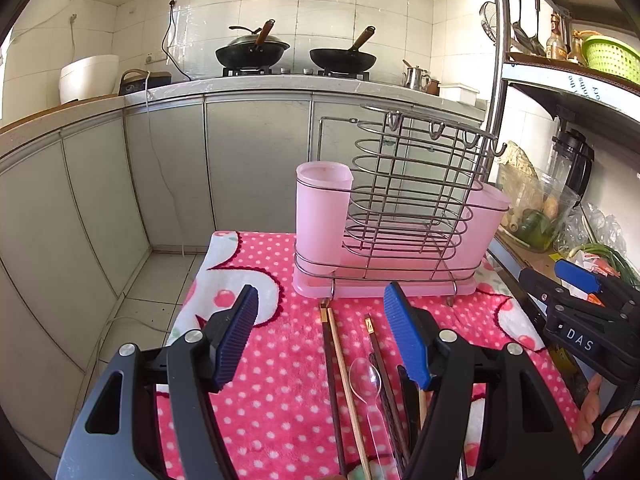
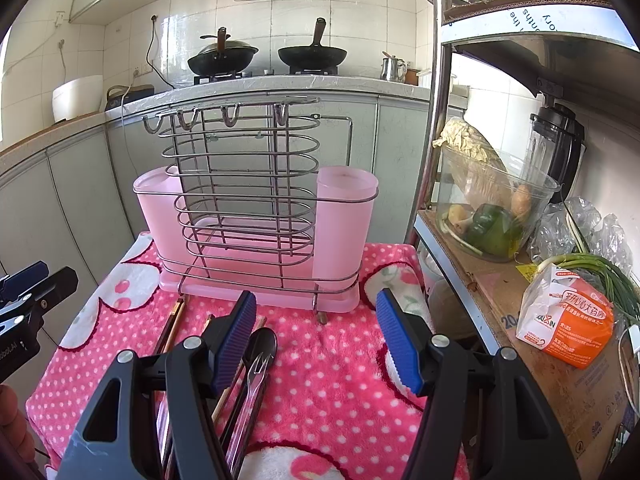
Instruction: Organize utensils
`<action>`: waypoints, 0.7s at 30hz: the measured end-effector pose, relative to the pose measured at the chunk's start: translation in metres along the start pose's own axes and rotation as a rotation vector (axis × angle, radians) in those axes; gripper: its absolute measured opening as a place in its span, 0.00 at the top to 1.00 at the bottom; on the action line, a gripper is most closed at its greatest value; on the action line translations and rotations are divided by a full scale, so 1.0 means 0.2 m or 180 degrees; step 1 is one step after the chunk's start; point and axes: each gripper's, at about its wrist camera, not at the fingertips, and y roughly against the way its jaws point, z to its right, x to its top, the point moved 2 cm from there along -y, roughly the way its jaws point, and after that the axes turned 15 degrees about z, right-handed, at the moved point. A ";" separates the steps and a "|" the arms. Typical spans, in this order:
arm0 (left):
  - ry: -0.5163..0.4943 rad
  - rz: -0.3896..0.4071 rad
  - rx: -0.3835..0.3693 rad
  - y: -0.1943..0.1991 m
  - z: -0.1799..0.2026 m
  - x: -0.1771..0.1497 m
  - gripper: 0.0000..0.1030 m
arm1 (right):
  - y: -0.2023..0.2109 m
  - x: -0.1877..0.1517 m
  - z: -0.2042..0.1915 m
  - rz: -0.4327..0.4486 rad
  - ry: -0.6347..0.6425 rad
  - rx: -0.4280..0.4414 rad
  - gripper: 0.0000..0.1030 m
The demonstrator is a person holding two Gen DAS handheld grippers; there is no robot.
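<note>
A pick could go wrong here: the chopsticks (image 1: 334, 364), spoon (image 1: 365, 378) and fork (image 2: 256, 364) are bunched side by side mid-surface, so two could be pinched together. Both the left hand-held gripper (image 1: 324, 340) and right hand-held gripper (image 2: 316, 340) are spread wide, nothing held; the rack (image 1: 394, 216) is set at the far edge.

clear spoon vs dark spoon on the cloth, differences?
The clear spoon is see-through plastic; the dark spoon is opaque and looks black. The clear spoon lies among the chopsticks; the dark spoon lies next to a clear fork. Both lie flat on the pink dotted cloth, bowls toward the rack.
</note>
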 end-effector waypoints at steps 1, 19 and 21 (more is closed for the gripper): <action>0.0000 -0.0001 0.0000 0.00 0.00 0.00 0.36 | 0.00 0.00 0.00 -0.0003 -0.0004 0.0001 0.40; -0.0002 0.0000 -0.0008 0.01 0.03 -0.01 0.36 | -0.01 0.00 0.00 -0.0014 -0.0014 0.0014 0.40; -0.0003 -0.0002 -0.0007 0.01 0.04 -0.01 0.36 | -0.01 0.00 0.00 -0.0014 -0.0015 0.0012 0.40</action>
